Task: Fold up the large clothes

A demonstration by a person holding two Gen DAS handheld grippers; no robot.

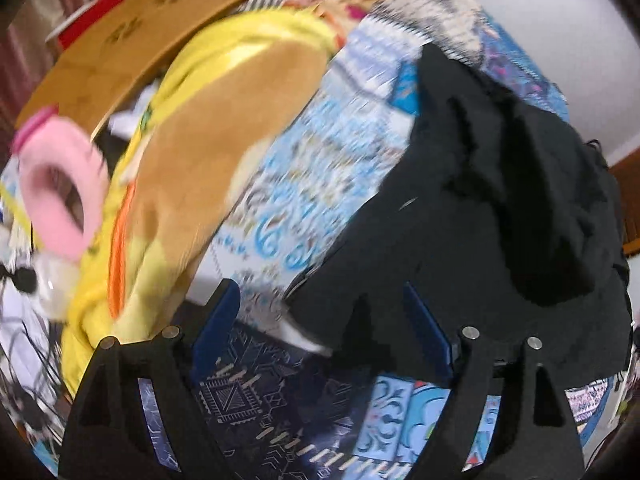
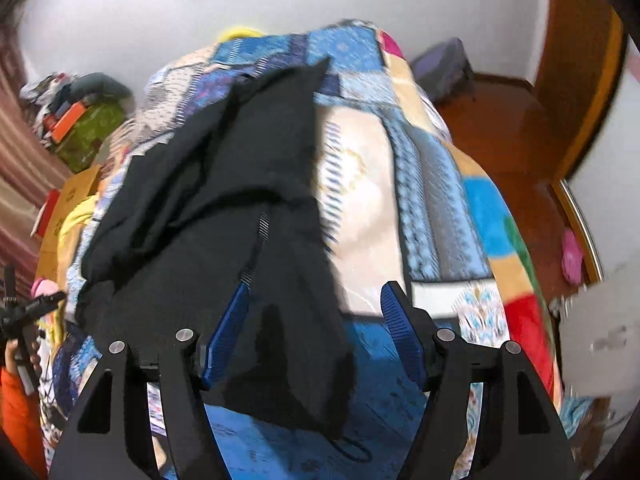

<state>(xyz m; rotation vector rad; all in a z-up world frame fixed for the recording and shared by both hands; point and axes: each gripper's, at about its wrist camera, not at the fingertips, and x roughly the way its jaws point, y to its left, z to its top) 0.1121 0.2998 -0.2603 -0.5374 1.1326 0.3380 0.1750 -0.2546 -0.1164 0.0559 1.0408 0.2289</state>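
Black garment [image 2: 224, 208] lies rumpled across a patchwork bedspread [image 2: 432, 184] of blue, cream and orange squares. Seen from the right wrist, the right gripper [image 2: 316, 300] hangs over the garment's near end with its blue pads [image 2: 226, 336] spread apart, cloth lying between them but not pinched. The left gripper [image 1: 320, 300] also stands wide open above the garment's edge [image 1: 480, 220], pinching nothing. A yellow and brown blanket [image 1: 224, 128] and a pink slipper [image 1: 64, 188] lie beside it.
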